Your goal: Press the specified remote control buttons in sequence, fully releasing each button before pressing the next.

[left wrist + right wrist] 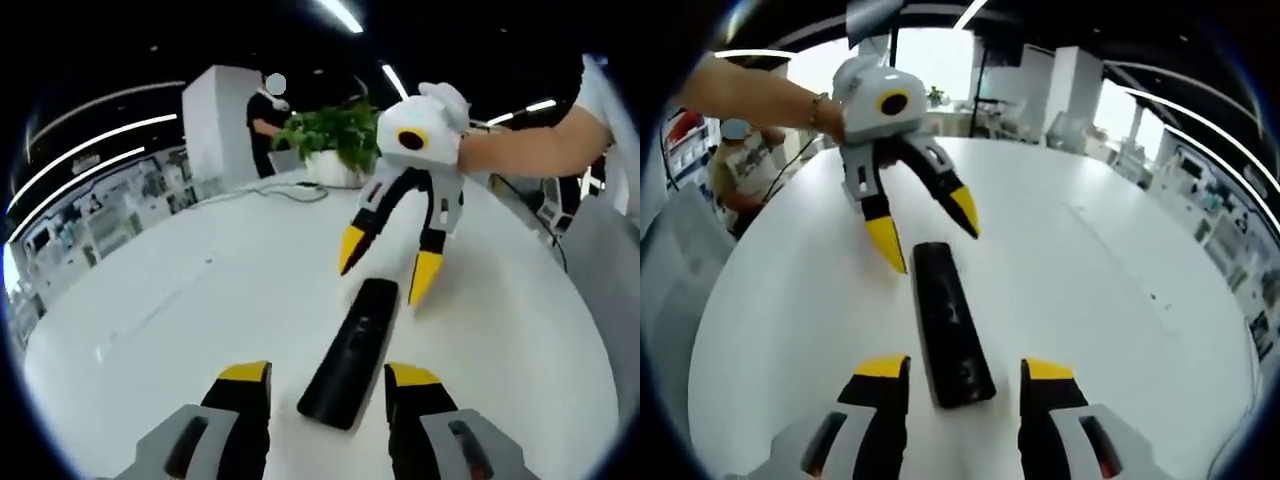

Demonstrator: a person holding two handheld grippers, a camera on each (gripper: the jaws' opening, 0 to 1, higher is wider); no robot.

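A black remote control (350, 350) lies flat on the white table (170, 300), its length running between the two grippers. My left gripper (328, 385) stands open at one end of the remote, whose near end sits between the yellow tips. My right gripper (388, 265), held by a hand, hangs open over the far end, tips just off the remote. In the right gripper view the same remote (950, 325) runs away from my open right gripper (964, 375) toward the open left gripper (926, 230), on the table (1120, 300).
A potted green plant (335, 140) and a loose cable (290, 190) sit at the table's far edge. A person (265, 115) stands beyond it by a white pillar. Another person (735, 160) is off the table's side.
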